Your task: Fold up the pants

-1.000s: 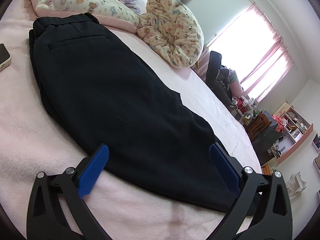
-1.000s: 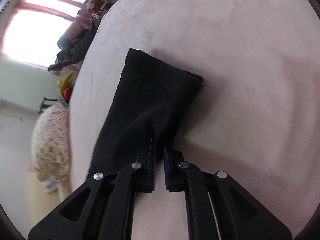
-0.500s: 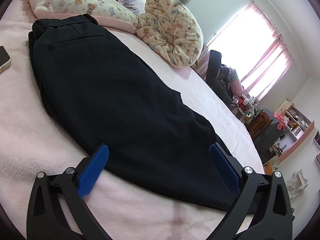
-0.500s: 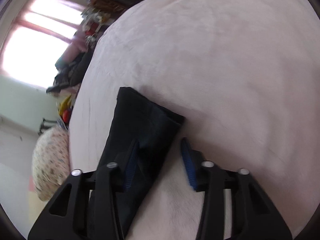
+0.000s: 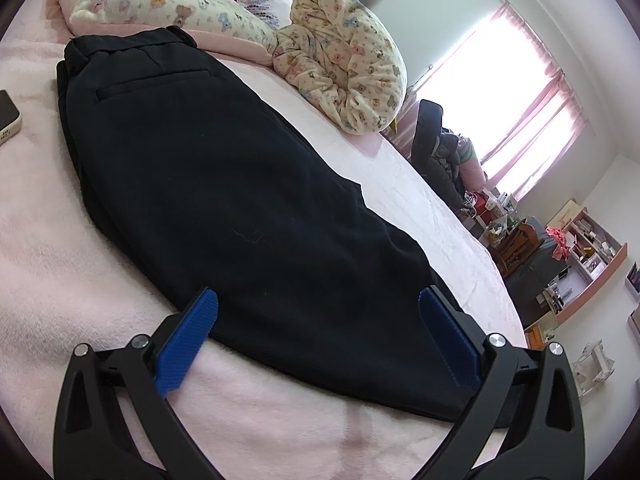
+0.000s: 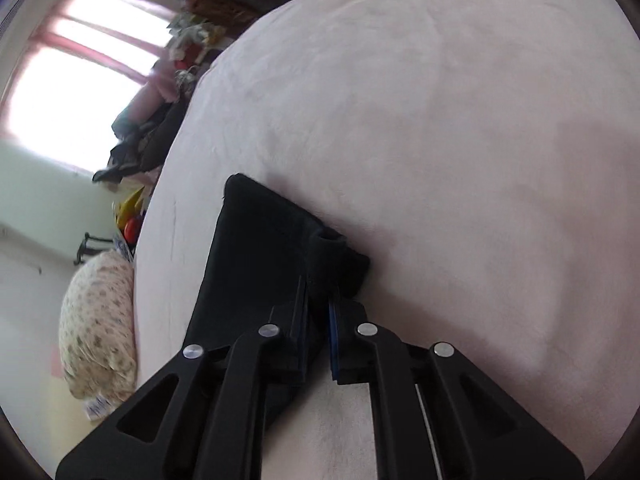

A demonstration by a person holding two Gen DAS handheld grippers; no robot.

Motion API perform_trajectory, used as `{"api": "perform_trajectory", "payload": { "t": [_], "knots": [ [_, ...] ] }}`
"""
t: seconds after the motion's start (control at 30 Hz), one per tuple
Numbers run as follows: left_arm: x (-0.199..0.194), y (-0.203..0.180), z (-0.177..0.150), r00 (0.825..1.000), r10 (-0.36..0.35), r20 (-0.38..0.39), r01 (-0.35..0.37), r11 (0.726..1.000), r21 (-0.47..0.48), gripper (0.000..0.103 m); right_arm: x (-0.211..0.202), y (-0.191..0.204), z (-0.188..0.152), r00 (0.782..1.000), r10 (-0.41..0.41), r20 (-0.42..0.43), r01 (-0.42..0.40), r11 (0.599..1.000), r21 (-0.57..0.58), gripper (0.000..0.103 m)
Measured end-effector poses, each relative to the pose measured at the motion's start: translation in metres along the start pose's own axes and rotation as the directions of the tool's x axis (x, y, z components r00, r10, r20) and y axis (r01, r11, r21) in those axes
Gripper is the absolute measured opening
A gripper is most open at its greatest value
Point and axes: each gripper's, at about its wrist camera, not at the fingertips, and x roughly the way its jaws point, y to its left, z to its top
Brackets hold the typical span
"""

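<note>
Pants [image 5: 224,184], black, lie flat along a pink bed [image 5: 60,264], waistband near the pillows [image 5: 160,4], legs stacked together. On the left, the left gripper [image 5: 318,340] hovers wide open over the mid-leg, holding nothing, likely waiting to pin or lift. On the right, the right gripper [image 6: 318,312] is closing on the bunched hem [image 6: 332,256], probably to carry it toward the waistband.

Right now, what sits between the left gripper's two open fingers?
The black pants fill the gap between the left gripper's fingers, on the pink blanket, per the left wrist view.
</note>
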Motion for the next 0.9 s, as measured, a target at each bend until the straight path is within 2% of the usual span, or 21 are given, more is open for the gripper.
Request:
{"api": "perform_trajectory", "payload": {
  "t": [0.03,0.13,0.2,0.23,0.27,0.3,0.33,0.37,0.4,0.47,0.5,0.53,0.57,0.63,0.67,0.73,0.83,0.9],
  "knots": [
    [-0.001,0.000,0.001,1.000,0.002,0.002,-0.002,1.000,-0.011,0.101,-0.005,0.001,-0.001,1.000,-0.006,0.018,0.006,1.000,0.004,0.013],
    [-0.017,-0.011,0.007,0.998,-0.019,0.064,0.020,1.000,-0.024,0.101,-0.030,0.018,-0.014,0.992,-0.046,0.121,0.052,0.997,-0.049,0.014],
    [-0.024,-0.021,0.013,0.994,-0.011,0.113,0.010,1.000,0.011,0.101,-0.043,0.056,-0.031,0.985,0.007,0.170,0.030,0.976,-0.214,0.014],
    [-0.026,-0.024,0.017,0.990,0.003,0.138,-0.006,1.000,0.023,0.101,-0.048,0.073,-0.043,0.986,0.051,0.159,-0.001,0.954,-0.298,0.015],
    [-0.026,-0.024,0.021,0.988,0.025,0.154,-0.028,0.999,0.019,0.101,-0.047,0.103,-0.061,0.988,0.106,0.114,-0.049,0.908,-0.416,0.017],
    [-0.024,-0.023,0.024,0.985,0.057,0.165,-0.058,0.998,0.000,0.101,-0.044,0.125,-0.075,0.989,0.133,0.069,-0.083,0.869,-0.487,0.025],
    [-0.021,-0.020,0.027,0.983,0.077,0.164,-0.075,0.997,-0.021,0.101,-0.037,0.158,-0.101,0.984,0.177,-0.033,-0.163,0.795,-0.584,0.041],
    [-0.015,-0.014,0.031,0.986,0.078,0.146,-0.073,0.996,-0.044,0.101,-0.029,0.183,-0.122,0.974,0.193,-0.117,-0.223,0.741,-0.634,0.054],
    [-0.010,-0.007,0.032,0.988,0.084,0.126,-0.078,0.995,-0.059,0.101,-0.016,0.216,-0.151,0.954,0.193,-0.229,-0.298,0.671,-0.679,0.070],
    [-0.004,0.010,0.032,0.986,0.138,0.093,-0.130,0.988,-0.086,0.101,0.002,0.259,-0.192,0.914,0.189,-0.360,-0.400,0.579,-0.711,0.069],
    [-0.001,0.018,0.033,0.985,0.154,0.073,-0.146,0.984,-0.107,0.100,0.012,0.280,-0.213,0.898,0.173,-0.405,-0.431,0.537,-0.725,0.064],
    [0.002,0.025,0.034,0.989,0.140,0.054,-0.133,0.983,-0.124,0.100,0.026,0.304,-0.237,0.882,0.147,-0.448,-0.458,0.487,-0.743,0.055],
    [0.003,0.028,0.036,0.990,0.132,0.048,-0.125,0.985,-0.122,0.100,0.039,0.325,-0.258,0.874,0.117,-0.472,-0.471,0.442,-0.763,0.052],
    [0.005,0.023,0.037,0.983,0.173,0.059,-0.170,0.984,-0.045,0.100,0.067,0.364,-0.305,0.877,0.042,-0.479,-0.462,0.347,-0.816,0.048],
    [0.009,0.020,0.036,0.979,0.196,0.057,-0.197,0.980,0.004,0.100,0.077,0.376,-0.316,0.872,0.022,-0.490,-0.470,0.321,-0.822,0.048],
    [0.012,0.019,0.035,0.977,0.206,0.052,-0.207,0.978,0.030,0.101,0.104,0.398,-0.354,0.860,-0.046,-0.507,-0.479,0.270,-0.836,0.047],
    [0.011,0.028,0.040,0.986,0.162,0.047,-0.163,0.987,0.000,0.101,0.139,0.416,-0.382,0.870,-0.147,-0.471,-0.434,0.228,-0.872,0.045],
    [0.008,0.034,0.042,0.991,0.123,0.047,-0.122,0.992,-0.024,0.101,0.156,0.411,-0.395,0.868,-0.212,-0.449,-0.407,0.213,-0.888,0.045]
  ]
}}
